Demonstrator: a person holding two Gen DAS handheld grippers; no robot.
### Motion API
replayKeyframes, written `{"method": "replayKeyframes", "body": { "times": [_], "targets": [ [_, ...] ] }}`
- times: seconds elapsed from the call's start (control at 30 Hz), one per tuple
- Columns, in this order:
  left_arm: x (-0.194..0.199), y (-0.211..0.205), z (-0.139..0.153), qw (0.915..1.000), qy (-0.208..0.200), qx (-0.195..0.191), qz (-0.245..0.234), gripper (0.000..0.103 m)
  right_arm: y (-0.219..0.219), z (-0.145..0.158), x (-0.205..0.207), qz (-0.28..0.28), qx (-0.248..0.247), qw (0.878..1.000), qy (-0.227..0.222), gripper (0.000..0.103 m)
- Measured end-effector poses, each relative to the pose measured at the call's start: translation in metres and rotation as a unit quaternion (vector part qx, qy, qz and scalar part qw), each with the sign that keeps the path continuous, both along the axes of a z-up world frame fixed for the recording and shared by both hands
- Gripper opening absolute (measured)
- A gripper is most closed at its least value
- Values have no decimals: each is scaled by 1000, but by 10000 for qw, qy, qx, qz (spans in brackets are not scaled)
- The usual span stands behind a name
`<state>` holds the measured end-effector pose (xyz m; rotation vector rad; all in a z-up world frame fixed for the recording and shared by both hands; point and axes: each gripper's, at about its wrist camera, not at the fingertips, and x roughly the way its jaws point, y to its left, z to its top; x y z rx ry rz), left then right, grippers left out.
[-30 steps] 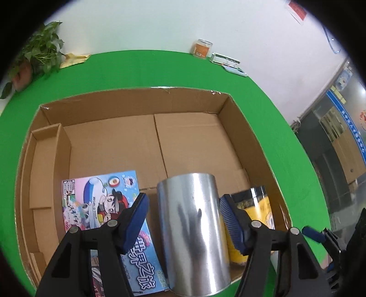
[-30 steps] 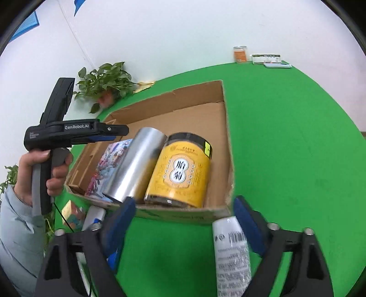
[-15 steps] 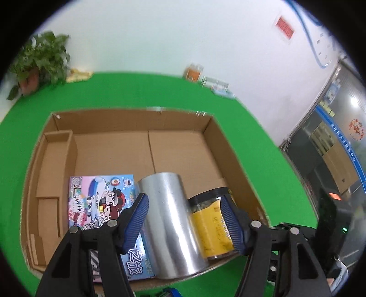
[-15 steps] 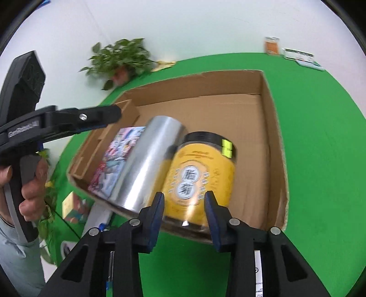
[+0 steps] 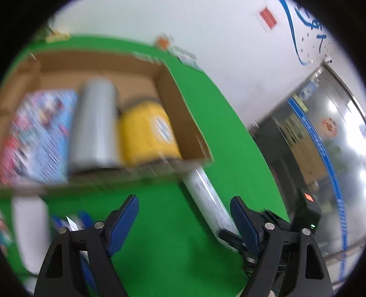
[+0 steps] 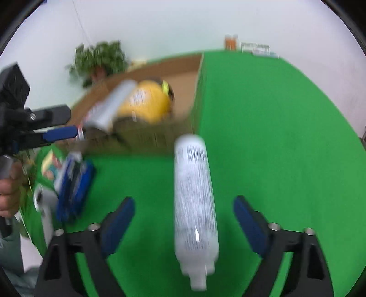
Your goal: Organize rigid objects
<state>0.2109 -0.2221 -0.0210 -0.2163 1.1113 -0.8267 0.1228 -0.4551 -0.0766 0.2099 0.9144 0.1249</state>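
White bottle (image 6: pixel 194 196): a long, smooth plastic cylinder with fine print and a barcode, lying on its side on the green tabletop (image 6: pixel 274 137), its far end near the corner of the cardboard box (image 6: pixel 160 139), its narrow neck toward the right camera.
Right tongs (image 6: pixel 183 219): spread wide, one blue pad (image 6: pixel 116 219) on each side of the bottle, neither touching it; gripping nothing.
Left tongs (image 5: pixel 184 219): also wide open and empty, over bare green felt; the bottle (image 5: pixel 208 201) lies slantwise just inside the right-hand pad (image 5: pixel 243 221).
Cardboard box (image 5: pixel 183 109): brown, corrugated, open-topped, with straight walls.
Box contents: a shiny silver can (image 5: pixel 93 123) on its side, just beside a yellow jar (image 5: pixel 146 132) with a dark lid; left of the can lies a flat, colourful printed box (image 5: pixel 36 134). All are blurred.
Left view only: a glass door (image 5: pixel 320 137) at right and a red sign (image 5: pixel 268 18) on the white wall.
Right view only: a potted plant (image 6: pixel 98 59) behind the box, a blue case (image 6: pixel 75 185) on the felt left of the bottle, and the hand (image 6: pixel 9 192) holding the left gripper's handle.
Both views: a small orange jar (image 6: pixel 231 42) at the tabletop's far edge.
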Motion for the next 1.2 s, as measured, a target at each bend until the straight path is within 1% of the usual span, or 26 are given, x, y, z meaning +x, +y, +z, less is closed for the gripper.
{"method": "replayKeyframes", "body": {
  "times": [0.03,0.07,0.1,0.13,0.23,0.3,0.33,0.4,0.47,0.53,0.57,0.6,0.63,0.67,0.7,0.73,0.77,0.83,0.9,0.93,0.97,1.0,1.07,1.1,1.17,1.2],
  "targets": [
    [-4,-7,-6,9998,130,-3,-130,82,-1,-5,-5,-48,20,10000,21,82],
    [-8,-13,-12,9995,234,-4,-233,82,-1,-8,-8,-80,56,9999,48,74],
    [-11,-18,-17,9991,312,-2,-301,82,-1,-12,-11,-121,35,9998,134,52],
    [-13,-23,-21,9985,405,-28,-355,82,-2,-14,-15,-144,-52,9998,128,42],
    [-13,-36,-29,9964,694,-55,-474,82,-4,-10,-29,-120,-264,9996,46,42],
    [-13,-41,-32,9953,781,-58,-565,82,-5,-9,-39,-198,-314,9993,35,42],
    [-9,-44,-34,9947,819,-57,-614,82,-4,-10,-43,-227,-421,9989,24,42],
    [-3,-45,-37,9940,875,-19,-650,82,8,-8,-51,-218,-955,9952,-4,42],
    [-1,-50,-41,9936,901,101,-677,82,28,-10,-53,-103,-1321,9912,16,42],
    [-1,-53,-45,9932,888,240,-710,82,45,-2,-63,226,-1291,9912,-184,46],
    [0,-53,-48,9930,897,298,-707,82,49,7,-69,383,-1031,9933,-357,51],
    [0,-52,-50,9930,904,327,-686,82,48,13,-74,386,-810,9949,-469,69],
    [2,-50,-53,9930,935,342,-640,82,43,22,-78,256,-487,9966,-609,85],
    [2,-48,-55,9927,974,346,-615,82,38,25,-77,169,-253,9975,-646,87],
    [3,-47,-59,9924,1020,359,-589,82,32,25,-74,142,149,9981,-573,87],
    [4,-46,-62,9919,1069,400,-560,82,29,21,-69,185,467,9979,-406,85],
    [5,-45,-64,9916,1093,435,-538,82,29,18,-63,213,589,9976,-305,83],
    [7,-46,-69,9906,1155,574,-460,81,35,8,-52,271,712,9971,13,74],
    [8,-43,-75,9891,1197,762,-390,80,42,0,-44,368,897,9951,210,66],
    [8,-42,-74,9896,1186,721,-389,79,48,-2,-40,470,1008,9934,293,63],
    [8,-39,-74,9895,1171,749,-382,72,52,-2,-36,542,1045,9925,328,61],
    [8,-37,-73,9898,1133,788,-361,70,58,-3,-33,619,1036,9919,389,57],
    [7,-31,-74,9899,1075,871,-297,51,68,-8,-29,626,877,9929,496,54],
    [8,-28,-75,9898,1054,913,-276,46,71,-10,-26,627,842,9928,577,50],
    [12,-19,-78,9900,1134,817,-204,45,73,-9,-25,590,814,9931,605,49],
    [13,-17,-79,9902,1135,795,-199,45,78,-8,-29,600,668,9942,591,49]
  ]
}}
